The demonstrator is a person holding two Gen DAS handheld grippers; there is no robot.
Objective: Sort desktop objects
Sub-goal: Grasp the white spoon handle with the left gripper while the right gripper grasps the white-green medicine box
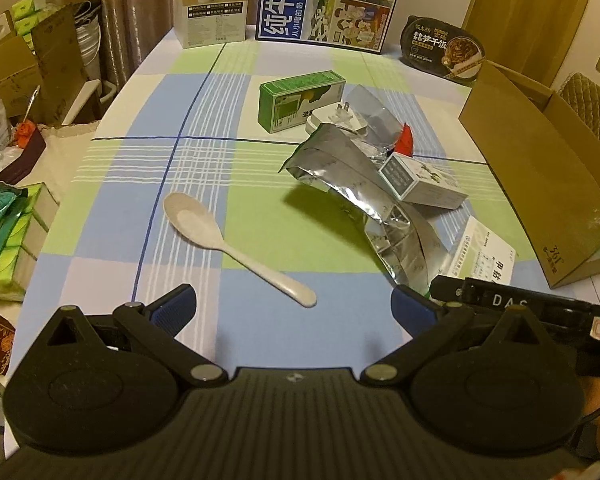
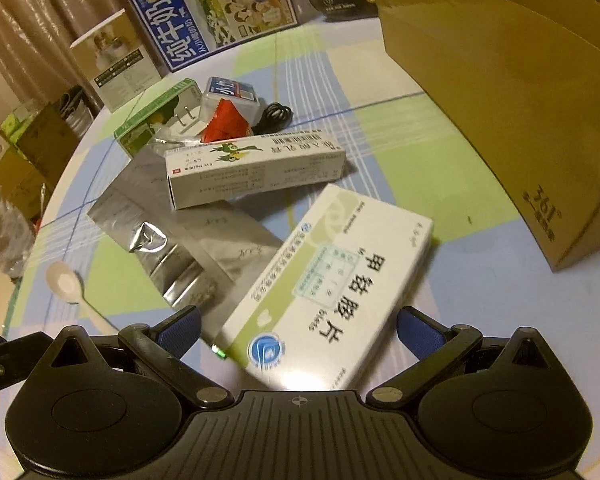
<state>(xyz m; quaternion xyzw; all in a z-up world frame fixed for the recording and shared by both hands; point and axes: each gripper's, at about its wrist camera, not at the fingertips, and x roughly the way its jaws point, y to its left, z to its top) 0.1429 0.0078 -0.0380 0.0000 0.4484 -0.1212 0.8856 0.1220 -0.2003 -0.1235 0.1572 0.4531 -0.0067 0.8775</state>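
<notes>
My left gripper (image 1: pixel 294 310) is open above the checked tablecloth, and the handle end of a white spoon (image 1: pixel 236 242) lies just ahead of its fingers. My right gripper (image 2: pixel 298 330) is open too, with the near end of a flat white-and-green medicine box (image 2: pixel 332 284) between its blue pads (image 2: pixel 418 332), apart from both. A long white box (image 2: pixel 256 168) rests on crumpled silver foil bags (image 2: pixel 180 248). Behind them lie a green box (image 1: pixel 300 100), a white plug (image 1: pixel 336 118), a red packet (image 2: pixel 224 124) and a black cable (image 2: pixel 274 116).
An open cardboard box (image 2: pixel 500 92) stands on the right of the table. At the back stand a blue milk carton (image 1: pixel 328 0), a beige product box (image 1: pixel 214 4) and a black rice-meal tub (image 1: pixel 444 50). Cardboard boxes and tissue packs (image 1: pixel 4 232) crowd the left side, off the table.
</notes>
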